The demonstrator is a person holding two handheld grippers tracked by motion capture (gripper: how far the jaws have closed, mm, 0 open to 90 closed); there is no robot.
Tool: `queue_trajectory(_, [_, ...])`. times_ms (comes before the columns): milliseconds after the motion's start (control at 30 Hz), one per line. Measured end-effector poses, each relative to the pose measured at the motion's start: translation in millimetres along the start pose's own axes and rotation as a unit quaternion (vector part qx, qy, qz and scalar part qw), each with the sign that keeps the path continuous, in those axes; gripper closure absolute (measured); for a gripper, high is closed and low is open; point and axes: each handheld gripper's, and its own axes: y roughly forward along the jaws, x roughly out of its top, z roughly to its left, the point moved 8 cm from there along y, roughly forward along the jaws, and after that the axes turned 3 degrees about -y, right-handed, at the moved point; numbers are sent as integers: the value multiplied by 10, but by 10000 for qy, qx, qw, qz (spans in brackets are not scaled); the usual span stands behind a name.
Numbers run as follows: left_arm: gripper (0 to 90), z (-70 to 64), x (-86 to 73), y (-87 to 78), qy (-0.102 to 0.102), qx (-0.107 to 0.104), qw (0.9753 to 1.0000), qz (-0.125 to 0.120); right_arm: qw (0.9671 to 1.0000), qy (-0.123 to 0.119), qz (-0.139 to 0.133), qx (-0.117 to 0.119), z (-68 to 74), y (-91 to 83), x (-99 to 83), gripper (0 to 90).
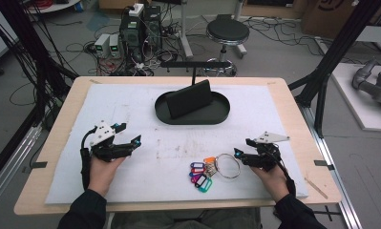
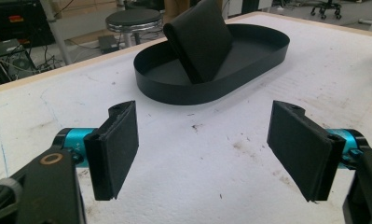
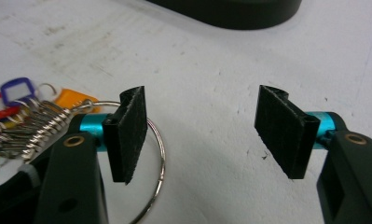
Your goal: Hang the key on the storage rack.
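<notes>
A large metal key ring (image 1: pixel 227 165) with several coloured plastic key tags (image 1: pixel 201 174) lies on the white mat near the front. My right gripper (image 1: pixel 241 153) rests open just right of the ring. In the right gripper view the ring (image 3: pixel 158 158) passes behind the left pad (image 3: pixel 130 133), and the tags (image 3: pixel 17 91) lie farther left; nothing sits between the jaws. My left gripper (image 1: pixel 130 134) stands open over bare mat at the left, its pads (image 2: pixel 118 147) wide apart. A black oval tray (image 1: pixel 221 114) holding a tilted black slab (image 1: pixel 189 98) sits at the table's middle back.
The white mat (image 1: pixel 131 105) covers most of the wooden table (image 1: pixel 59 124). In the left gripper view the tray (image 2: pixel 267 49) lies ahead of the jaws. Beyond the table stand a black stool (image 1: pixel 227 32), computers (image 1: pixel 140 28) and cables on the floor.
</notes>
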Motion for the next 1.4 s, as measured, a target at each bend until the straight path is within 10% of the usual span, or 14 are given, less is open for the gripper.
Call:
queue_trajectory(533, [248, -8, -24, -4, 60, 19, 10000, 56, 9961, -389, 661, 425, 184, 222, -177, 661])
queue_trajectory(967, [248, -26, -34, 14, 103, -1, 9999, 105, 9950, -509, 676, 534, 218, 219, -173, 863])
queue_trajectory(1400, [248, -30, -33, 12, 109, 14, 9999, 99, 9979, -186, 1, 622, 181, 66, 11, 898])
